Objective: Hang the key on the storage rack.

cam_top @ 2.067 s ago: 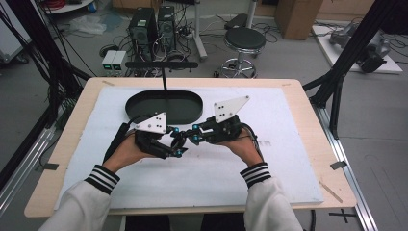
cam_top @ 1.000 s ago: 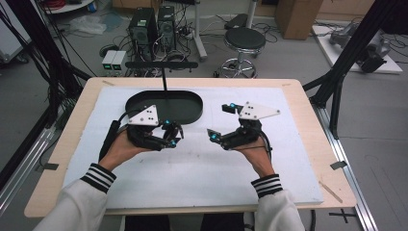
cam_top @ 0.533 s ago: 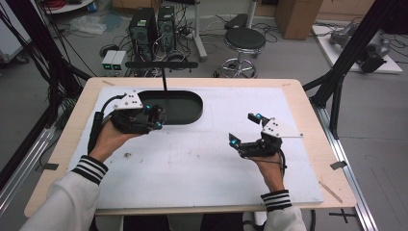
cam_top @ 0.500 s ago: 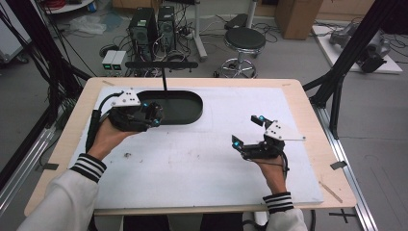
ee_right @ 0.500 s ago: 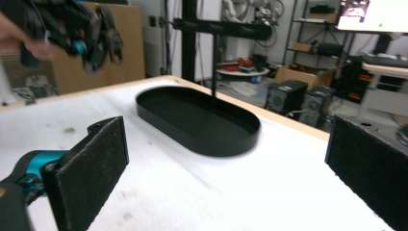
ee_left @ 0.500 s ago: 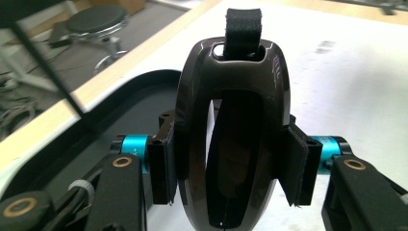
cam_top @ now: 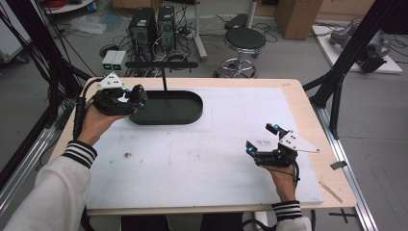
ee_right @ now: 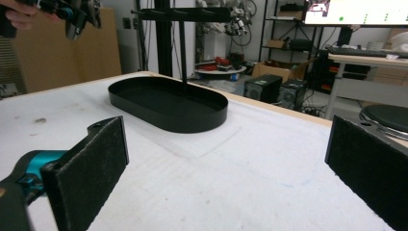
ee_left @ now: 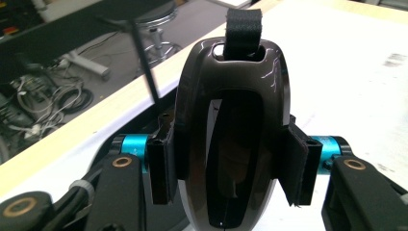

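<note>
- My left gripper (ee_left: 226, 159) holds a glossy dark oval case (ee_left: 231, 139) clamped across its width; the case's long axis runs away from me along the jaws, strap loop (ee_left: 244, 21) at the far tip.
- In the high view the case (cam_top: 138, 95) hangs just over the near left end of the black tray (cam_top: 168, 108).
- My right gripper (cam_top: 263, 140) sits low over the table (cam_top: 298, 96), well apart from the tray, jaws wide and empty.
- The left hand is therefore the nearer one; the tray floor is bare, with a thin stand post (cam_top: 164, 79) at its far rim to avoid.

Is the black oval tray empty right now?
Empty: the right gripper view shows the tray's floor bare, apart from the stand post rising from it.
</note>
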`<state>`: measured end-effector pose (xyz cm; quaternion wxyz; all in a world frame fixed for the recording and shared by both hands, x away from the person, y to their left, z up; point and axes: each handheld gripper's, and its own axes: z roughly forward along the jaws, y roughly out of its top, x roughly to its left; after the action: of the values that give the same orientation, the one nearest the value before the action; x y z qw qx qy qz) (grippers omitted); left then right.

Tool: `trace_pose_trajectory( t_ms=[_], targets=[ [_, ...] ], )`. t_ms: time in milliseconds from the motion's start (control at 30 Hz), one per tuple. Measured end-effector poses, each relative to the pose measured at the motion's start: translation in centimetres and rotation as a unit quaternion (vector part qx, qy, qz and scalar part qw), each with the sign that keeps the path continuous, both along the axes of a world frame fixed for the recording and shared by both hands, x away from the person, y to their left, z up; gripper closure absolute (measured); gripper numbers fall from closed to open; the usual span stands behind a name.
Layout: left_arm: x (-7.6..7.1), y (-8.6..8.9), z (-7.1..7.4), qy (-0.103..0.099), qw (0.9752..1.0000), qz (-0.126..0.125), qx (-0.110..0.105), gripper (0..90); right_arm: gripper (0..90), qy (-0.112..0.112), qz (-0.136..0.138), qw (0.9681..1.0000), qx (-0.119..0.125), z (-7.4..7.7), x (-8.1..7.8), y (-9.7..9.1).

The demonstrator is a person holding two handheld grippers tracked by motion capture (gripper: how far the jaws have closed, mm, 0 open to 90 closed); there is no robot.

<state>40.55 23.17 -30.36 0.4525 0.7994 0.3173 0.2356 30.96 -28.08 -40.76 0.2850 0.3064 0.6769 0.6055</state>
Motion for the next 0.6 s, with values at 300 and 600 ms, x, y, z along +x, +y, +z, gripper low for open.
trace_pose_trajectory(
  t_ms=[300,600],
  targets=[
    [1.5,2.0,1.2,0.007,0.9992,0.032,0.023,48.6,0.3,0.002,-0.019,0.9998,0.011,-2.1,-0.8,-1.2],
    [2.8,2.9,1.7,0.022,0.9972,0.062,0.035,48.6,0.3,-0.012,-0.027,0.9994,0.019,-3.1,-1.3,-1.6]
  ],
)
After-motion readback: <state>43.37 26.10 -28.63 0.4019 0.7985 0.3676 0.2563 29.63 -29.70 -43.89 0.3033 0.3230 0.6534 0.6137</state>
